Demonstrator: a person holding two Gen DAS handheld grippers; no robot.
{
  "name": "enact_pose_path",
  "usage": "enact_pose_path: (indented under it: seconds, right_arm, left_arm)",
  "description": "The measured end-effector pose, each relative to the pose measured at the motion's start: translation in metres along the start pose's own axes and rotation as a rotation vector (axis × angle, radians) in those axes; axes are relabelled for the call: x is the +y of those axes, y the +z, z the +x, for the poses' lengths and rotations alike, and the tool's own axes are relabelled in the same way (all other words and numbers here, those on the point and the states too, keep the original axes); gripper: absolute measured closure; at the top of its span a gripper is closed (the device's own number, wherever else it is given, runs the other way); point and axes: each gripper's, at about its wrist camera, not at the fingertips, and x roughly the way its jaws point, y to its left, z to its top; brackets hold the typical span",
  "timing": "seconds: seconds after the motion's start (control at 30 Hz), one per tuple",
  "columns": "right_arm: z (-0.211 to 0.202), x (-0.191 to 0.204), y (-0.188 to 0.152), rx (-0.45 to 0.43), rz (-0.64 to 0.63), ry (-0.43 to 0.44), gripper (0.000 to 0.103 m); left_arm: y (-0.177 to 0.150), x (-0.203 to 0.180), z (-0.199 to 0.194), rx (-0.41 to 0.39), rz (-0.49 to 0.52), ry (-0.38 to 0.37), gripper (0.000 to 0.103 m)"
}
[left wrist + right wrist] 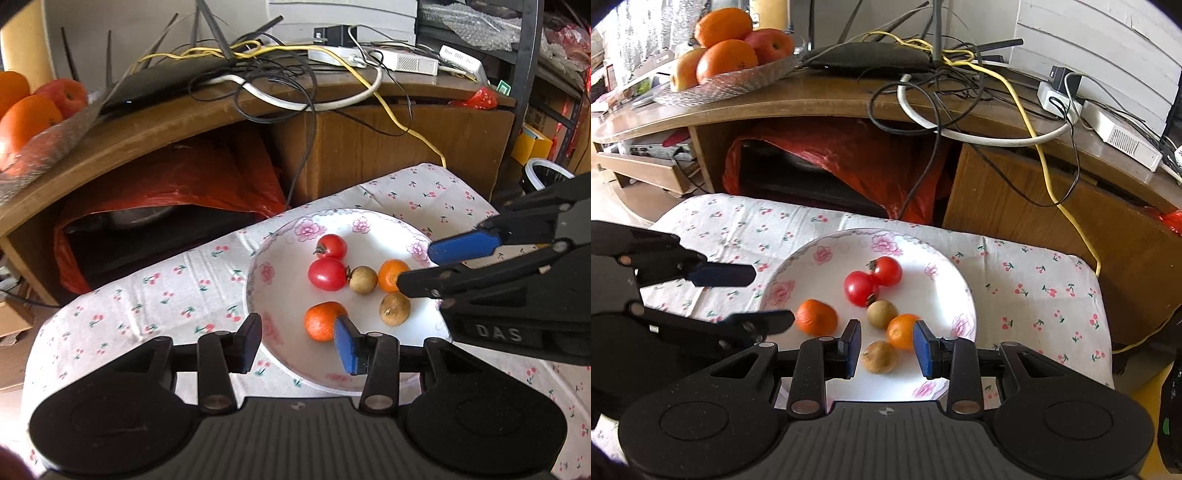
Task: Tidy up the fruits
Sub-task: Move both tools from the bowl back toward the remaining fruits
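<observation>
Right gripper: jaws apart, nothing held — a brown fruit lies between the pads, an orange just ahead of the right pad. Left gripper: jaws apart, empty, its blue pad just beside a second orange. Beyond both, two tomatoes touch in the floral plate on the cherry-print cloth — further back, a fruit tray on the wooden desk.

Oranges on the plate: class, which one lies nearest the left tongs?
The orange at the plate's near-left edge, apart from the other fruit; the other orange sits by the right tongs.
</observation>
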Motion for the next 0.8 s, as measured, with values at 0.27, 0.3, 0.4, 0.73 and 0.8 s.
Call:
enact_pose_path:
  seconds: [0.27,0.3,0.4,0.73,0.8]
  right_arm:
    - [-0.028,0.028,-0.026,0.033,-0.035,0.069,0.075]
    - [-0.029,0.032,-0.030,0.044,-0.034,0.082,0.075]
    - [-0.028,0.045,-0.042,0.075,-0.042,0.105,0.075]
    - [0.003,0.073,-0.049,0.147,-0.080,0.137,0.075]
    - [0.009,0.075,-0.048,0.150,-0.085,0.143,0.075]
  left_arm:
    - [-0.021,0.014,-0.038,0.003,-0.007,0.011,0.051]
    - [-0.023,0.015,-0.042,0.005,-0.009,0.010,0.051]
    - [-0.035,0.019,-0.054,0.017,0.002,0.022,0.051]
    - [-0.052,0.031,-0.056,0.044,-0.008,0.007,0.051]
    - [-0.052,0.032,-0.053,0.047,-0.009,-0.001,0.051]
